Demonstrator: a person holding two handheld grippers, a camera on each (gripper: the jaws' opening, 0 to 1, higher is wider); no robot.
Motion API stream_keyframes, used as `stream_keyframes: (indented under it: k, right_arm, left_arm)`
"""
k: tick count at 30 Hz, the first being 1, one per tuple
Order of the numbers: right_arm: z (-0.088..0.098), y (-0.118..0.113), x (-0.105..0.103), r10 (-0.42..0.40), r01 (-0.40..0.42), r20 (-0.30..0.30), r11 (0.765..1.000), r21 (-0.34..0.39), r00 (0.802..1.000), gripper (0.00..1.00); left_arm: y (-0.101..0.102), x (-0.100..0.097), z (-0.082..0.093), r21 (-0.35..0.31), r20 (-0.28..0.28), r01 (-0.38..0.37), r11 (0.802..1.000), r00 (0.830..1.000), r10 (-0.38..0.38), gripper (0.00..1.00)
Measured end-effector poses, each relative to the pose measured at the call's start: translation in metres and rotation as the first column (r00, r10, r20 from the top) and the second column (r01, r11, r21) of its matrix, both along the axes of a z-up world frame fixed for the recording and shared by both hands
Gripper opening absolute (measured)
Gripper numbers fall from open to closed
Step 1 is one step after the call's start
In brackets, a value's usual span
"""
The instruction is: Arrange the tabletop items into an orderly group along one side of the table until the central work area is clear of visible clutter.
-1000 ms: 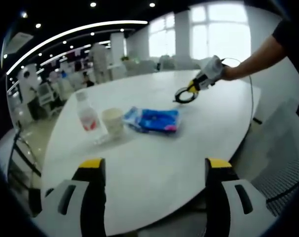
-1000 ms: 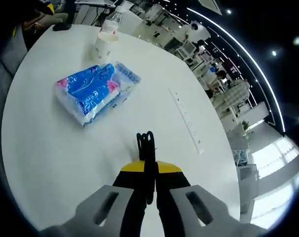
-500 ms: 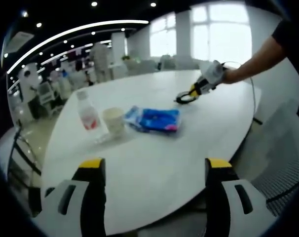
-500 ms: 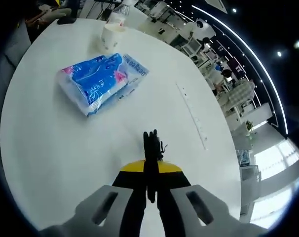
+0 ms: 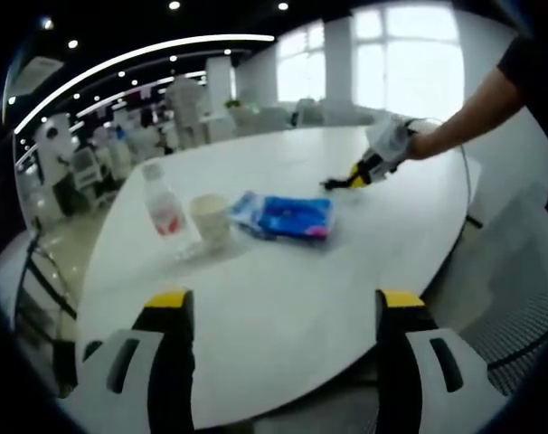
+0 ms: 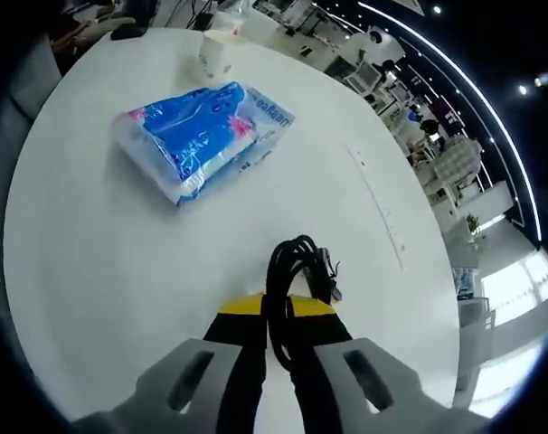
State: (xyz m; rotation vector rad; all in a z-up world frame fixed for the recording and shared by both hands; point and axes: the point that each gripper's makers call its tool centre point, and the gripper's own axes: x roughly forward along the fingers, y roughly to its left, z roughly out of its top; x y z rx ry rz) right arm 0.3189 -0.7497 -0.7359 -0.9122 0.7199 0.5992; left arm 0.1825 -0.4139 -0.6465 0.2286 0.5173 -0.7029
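While the right gripper pinches the black cable low centre, loops could slip free; left gripper gapes wide, holding nothing, tissue pack upper left.

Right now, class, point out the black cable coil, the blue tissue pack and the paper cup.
black cable coil (image 6: 297,276), right gripper view, looped top
blue tissue pack (image 6: 197,137), right gripper view, middle of wrapper
paper cup (image 5: 210,220), left gripper view, side wall

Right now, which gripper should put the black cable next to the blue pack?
The right gripper. It is shut on the cable, with the pack just ahead on the table. The left gripper is open, at the table's near edge, far from both.
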Motion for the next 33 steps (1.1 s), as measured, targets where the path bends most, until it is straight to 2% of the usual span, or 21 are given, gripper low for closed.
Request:
stream_keyframes:
  k: [4, 7, 11, 20, 28, 31, 33]
  right_arm:
    - [-0.004, 0.003, -0.003, 0.016, -0.016, -0.007, 1.000, -0.005, 1.000, 0.08]
    - [-0.012, 0.006, -0.011, -0.011, 0.013, -0.066, 0.999, 0.031, 0.998, 0.10]
    - [-0.008, 0.003, -0.009, -0.016, 0.017, -0.047, 1.000, 0.011, 0.999, 0.08]
    - [0.004, 0.007, -0.007, -0.071, 0.074, -0.034, 0.994, 0.080, 0.997, 0.24]
    - [0.012, 0.014, -0.004, -0.133, 0.138, -0.043, 0.978, 0.155, 0.990, 0.41]
    - [0.020, 0.020, 0.000, -0.159, 0.162, -0.030, 0.963, 0.216, 0.987, 0.47]
    - [0.028, 0.026, 0.003, -0.190, 0.190, -0.027, 0.945, 0.268, 0.981, 0.49]
  left_arm:
    - [0.000, 0.000, 0.000, 0.000, 0.001, -0.001, 1.000, 1.000, 0.001, 0.79]
    - [0.000, 0.001, 0.001, 0.000, 0.002, -0.001, 1.000, 1.000, 0.001, 0.79]
    - [-0.001, 0.000, 0.001, -0.004, 0.003, 0.001, 1.000, 1.000, -0.001, 0.78]
    - [-0.001, 0.000, 0.004, -0.019, 0.011, -0.004, 1.000, 1.000, 0.004, 0.79]
    - [-0.002, 0.001, 0.007, -0.044, 0.016, -0.007, 0.999, 1.000, 0.008, 0.81]
    - [-0.003, 0.002, 0.009, -0.058, 0.021, -0.009, 0.998, 1.000, 0.010, 0.82]
    - [-0.003, 0.002, 0.010, -0.064, 0.021, -0.011, 0.998, 1.000, 0.012, 0.83]
